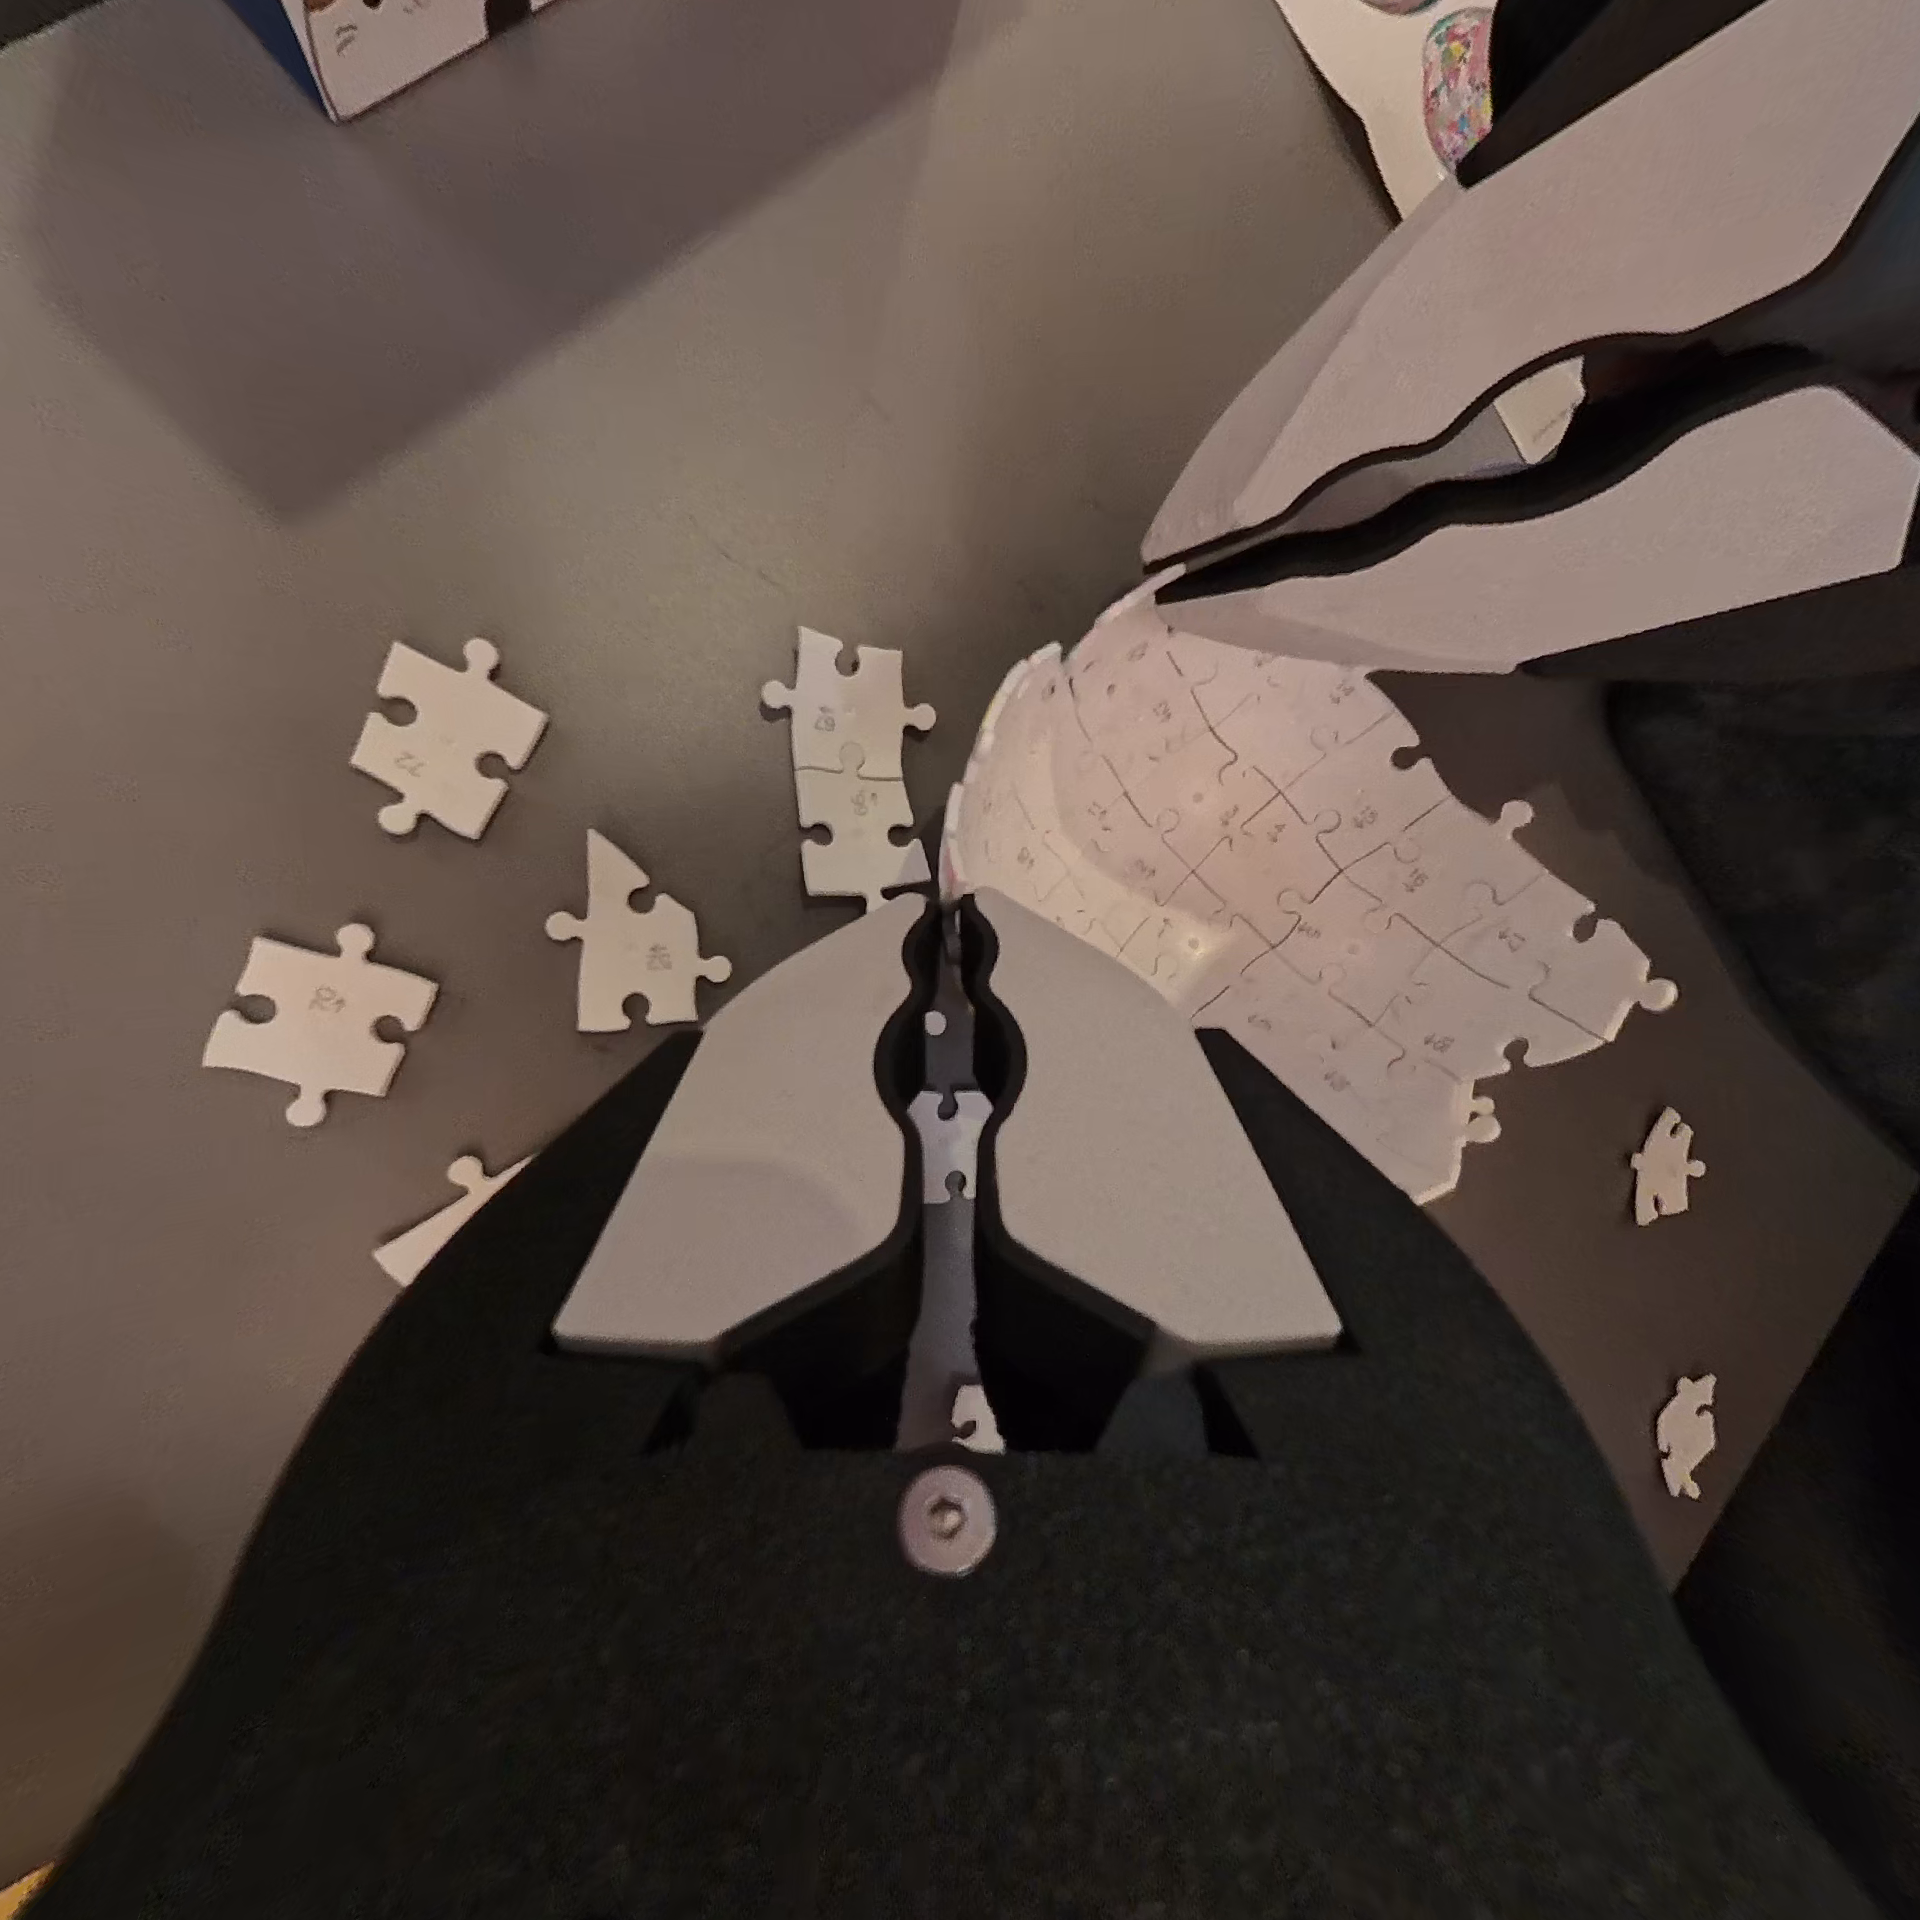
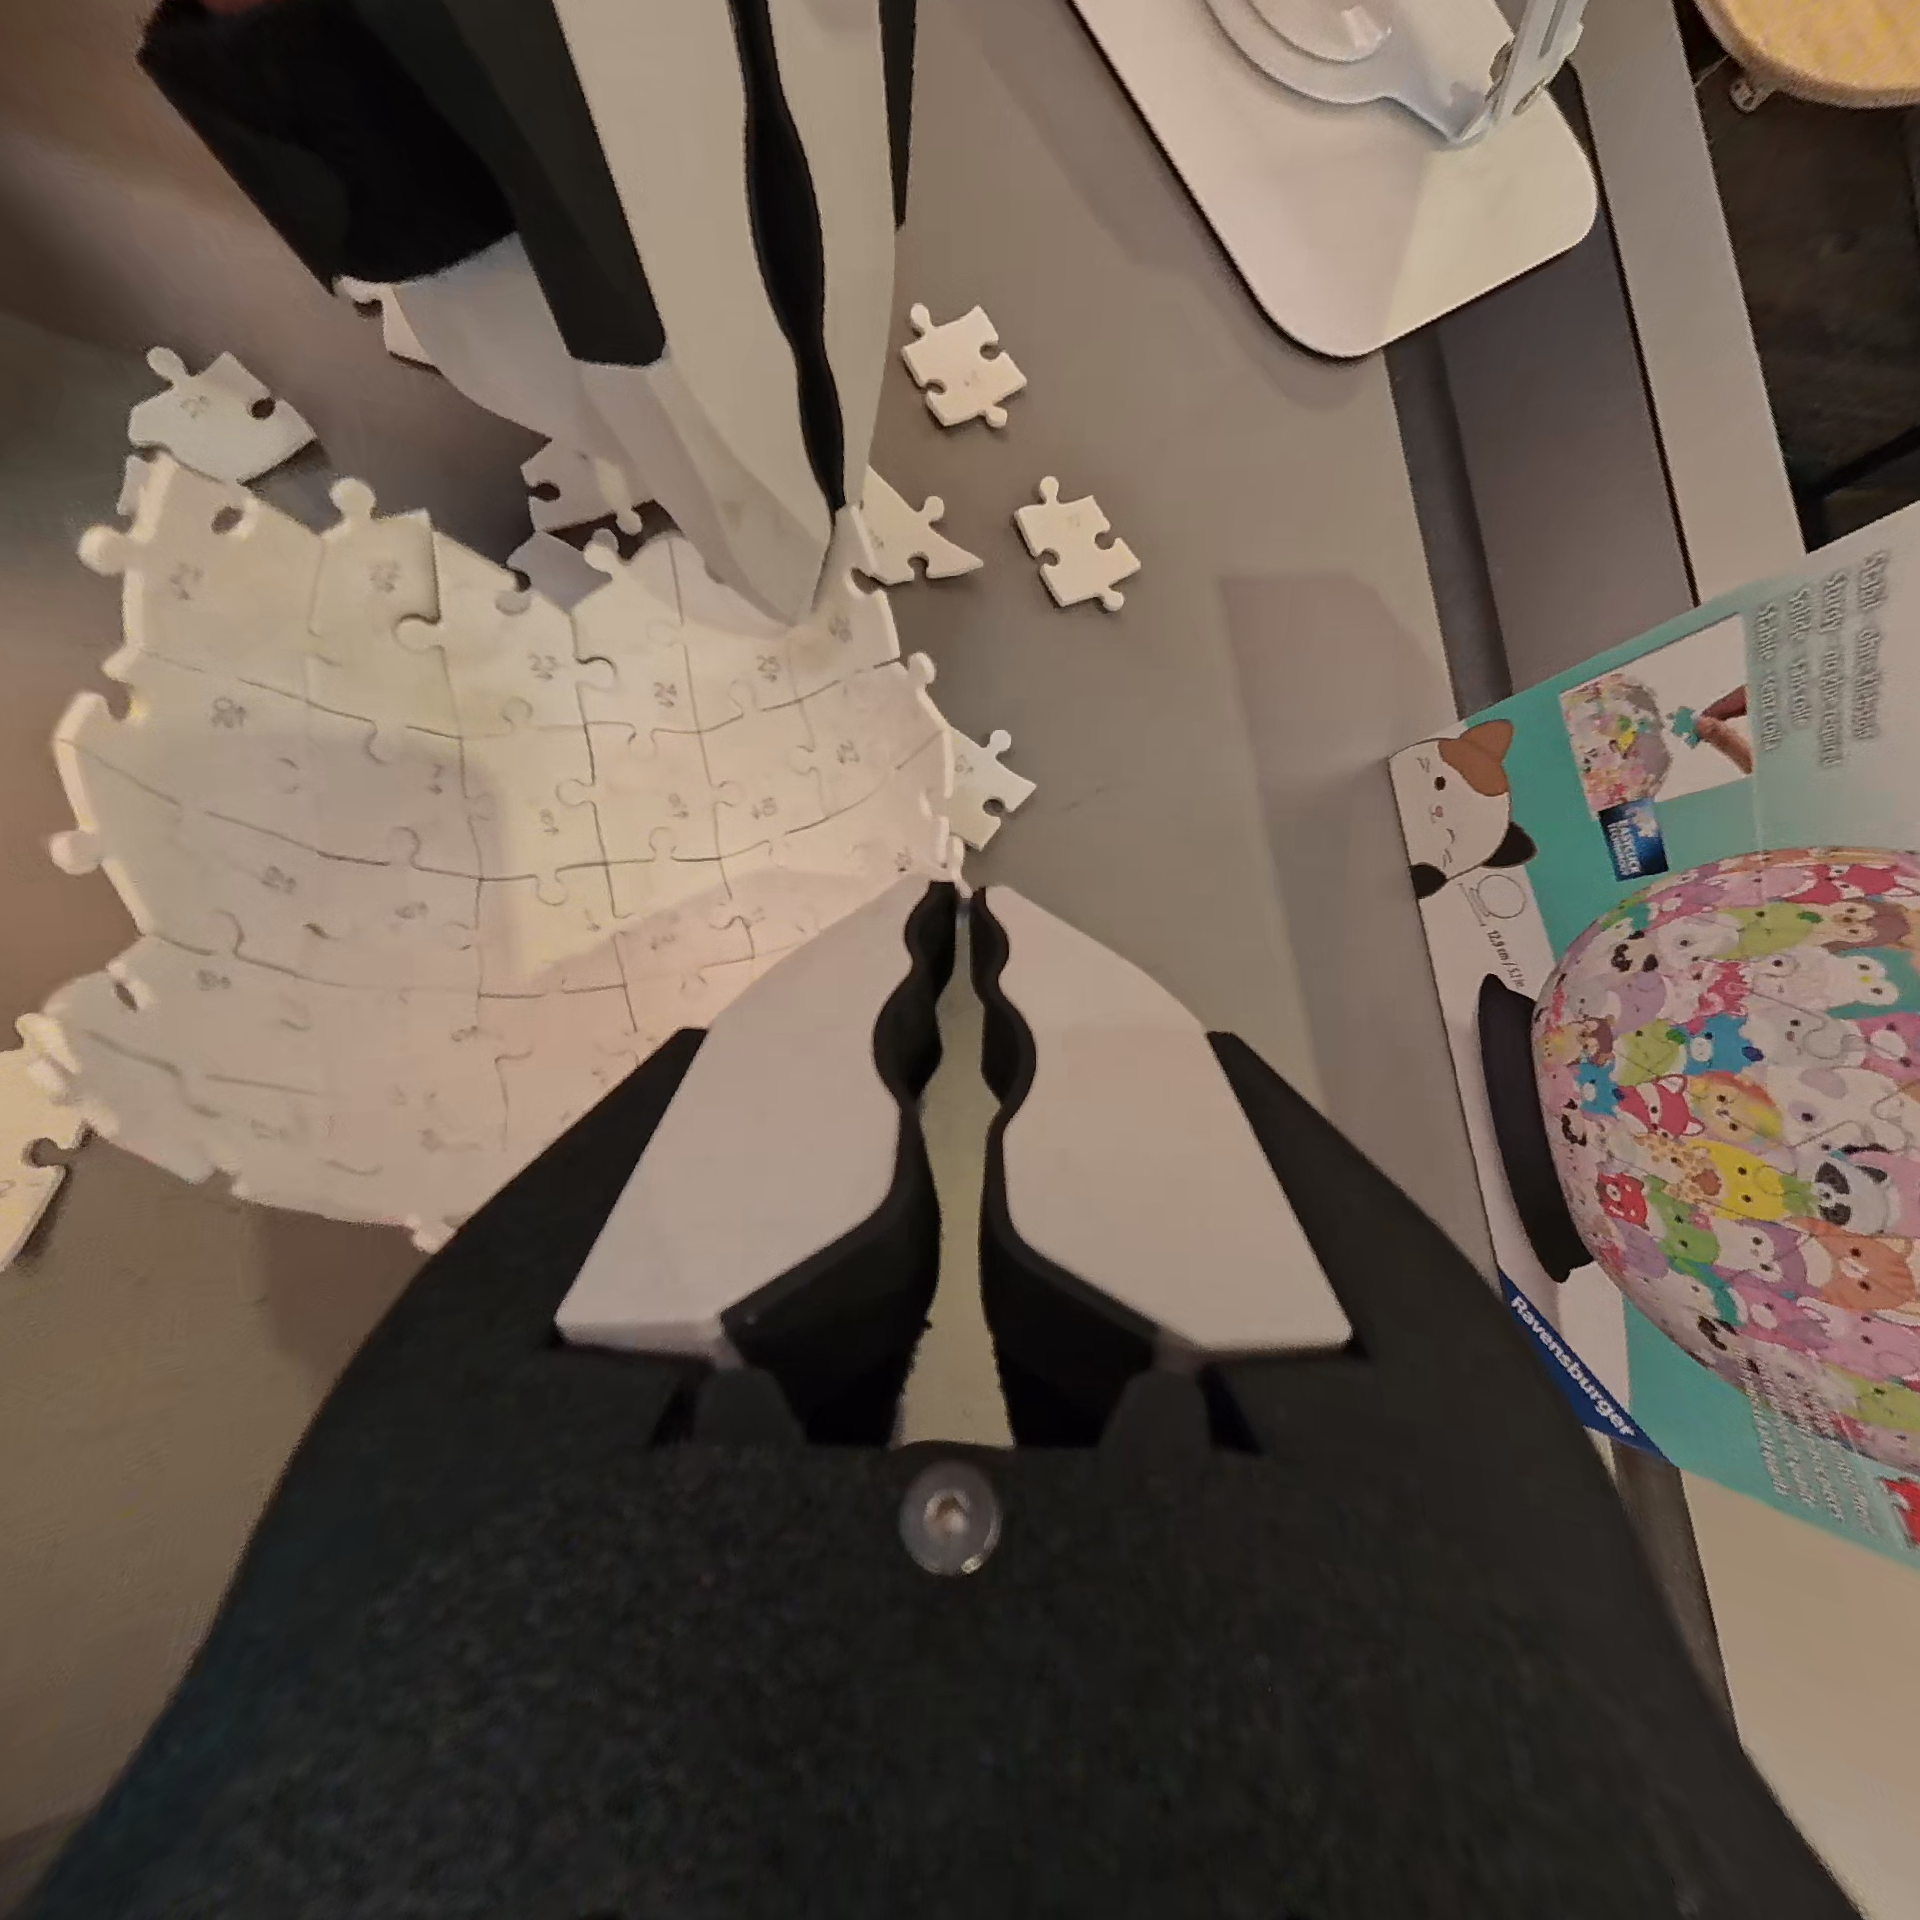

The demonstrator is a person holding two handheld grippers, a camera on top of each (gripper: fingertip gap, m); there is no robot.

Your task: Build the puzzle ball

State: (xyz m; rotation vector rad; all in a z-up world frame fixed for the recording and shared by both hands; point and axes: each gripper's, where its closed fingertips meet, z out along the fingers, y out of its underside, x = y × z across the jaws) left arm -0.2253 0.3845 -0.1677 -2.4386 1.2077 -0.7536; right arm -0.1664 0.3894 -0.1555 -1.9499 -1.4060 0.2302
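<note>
The part-built puzzle ball (image 1: 1299,883) is a curved white shell of joined pieces, inner side up, also in the right wrist view (image 2: 468,831). My left gripper (image 1: 948,916) is shut on the shell's near rim; in the right wrist view it (image 2: 831,587) comes down from the top onto the far rim. My right gripper (image 2: 961,894) is shut on the opposite rim; in the left wrist view it (image 1: 1153,582) reaches in from the upper right. Loose white pieces (image 1: 447,738) lie on the grey table (image 1: 623,416), including a joined pair (image 1: 852,769).
More loose pieces lie to the left (image 1: 322,1023), (image 1: 634,940) and right (image 1: 1668,1164), and beyond the shell (image 2: 961,364), (image 2: 1075,540). The colourful puzzle box (image 2: 1714,1039) lies at the right. A white board with a clear stand (image 2: 1351,156) sits at the back. One gripper's finger ends stand about 7 centimetres off the other's.
</note>
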